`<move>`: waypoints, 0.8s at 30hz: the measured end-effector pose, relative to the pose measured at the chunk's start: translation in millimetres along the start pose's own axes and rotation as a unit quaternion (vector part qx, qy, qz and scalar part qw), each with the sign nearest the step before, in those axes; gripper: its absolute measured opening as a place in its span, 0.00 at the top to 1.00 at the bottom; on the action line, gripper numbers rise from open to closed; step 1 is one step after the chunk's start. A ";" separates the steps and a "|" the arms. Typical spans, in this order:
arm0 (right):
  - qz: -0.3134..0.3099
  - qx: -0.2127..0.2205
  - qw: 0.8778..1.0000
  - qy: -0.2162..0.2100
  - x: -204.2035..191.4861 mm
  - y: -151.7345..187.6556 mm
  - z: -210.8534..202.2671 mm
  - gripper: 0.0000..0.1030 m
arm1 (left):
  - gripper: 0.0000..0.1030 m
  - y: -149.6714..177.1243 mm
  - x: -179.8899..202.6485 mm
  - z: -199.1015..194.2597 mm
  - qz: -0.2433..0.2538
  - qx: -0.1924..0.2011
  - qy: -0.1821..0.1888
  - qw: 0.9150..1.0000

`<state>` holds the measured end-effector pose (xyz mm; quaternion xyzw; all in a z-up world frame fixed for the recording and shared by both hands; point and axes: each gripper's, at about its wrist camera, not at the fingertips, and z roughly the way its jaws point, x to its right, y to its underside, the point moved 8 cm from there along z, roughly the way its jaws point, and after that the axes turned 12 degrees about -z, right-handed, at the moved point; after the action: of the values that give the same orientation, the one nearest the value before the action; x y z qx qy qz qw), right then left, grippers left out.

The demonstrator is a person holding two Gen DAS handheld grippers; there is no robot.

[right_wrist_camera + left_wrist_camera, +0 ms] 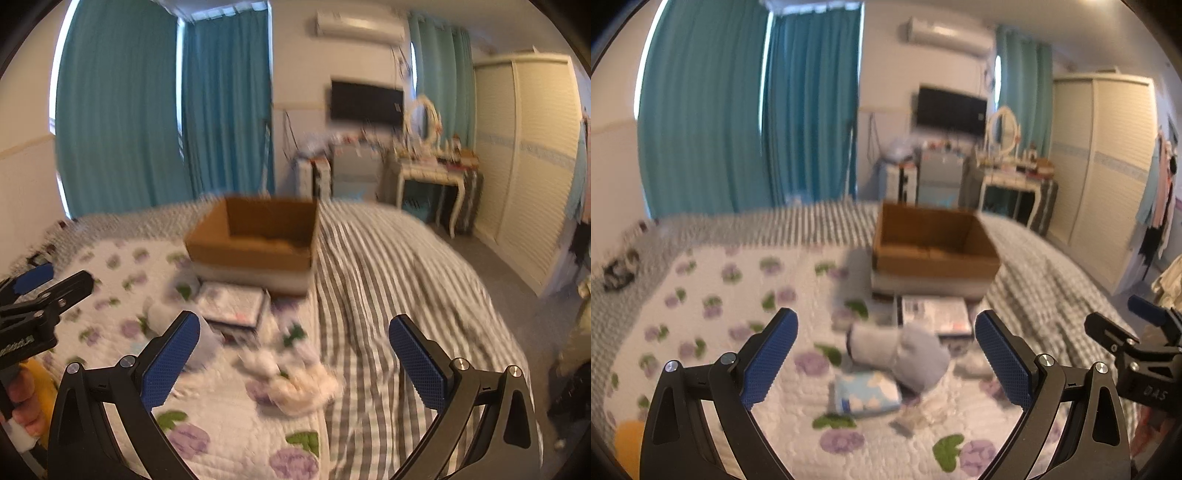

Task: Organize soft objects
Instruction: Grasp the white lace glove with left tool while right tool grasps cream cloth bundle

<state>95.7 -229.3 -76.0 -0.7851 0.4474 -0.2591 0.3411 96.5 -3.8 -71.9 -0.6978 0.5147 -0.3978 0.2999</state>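
Note:
Both views are motion-blurred. An open cardboard box stands on the bed; it also shows in the right wrist view. A grey soft bundle and a folded blue cloud-print cloth lie on the floral quilt in front of my left gripper, which is open and empty above them. My right gripper is open and empty above a whitish soft item near the quilt's edge. The right gripper shows at the right edge of the left wrist view.
A flat printed package lies in front of the box. The floral quilt covers the bed's left side, a grey striped blanket the right. A dressing table, wardrobe and teal curtains stand behind.

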 end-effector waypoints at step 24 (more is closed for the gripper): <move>0.047 -0.230 0.972 -0.012 -7.0 100.2 123.4 0.69 | 0.34 136.3 25.8 92.0 0.022 -0.231 0.043 0.972</move>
<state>127.7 -222.5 -231.8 -0.8237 0.5272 -0.1233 0.1685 114.5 -67.2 -224.7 -0.7191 0.6203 -0.2905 0.1169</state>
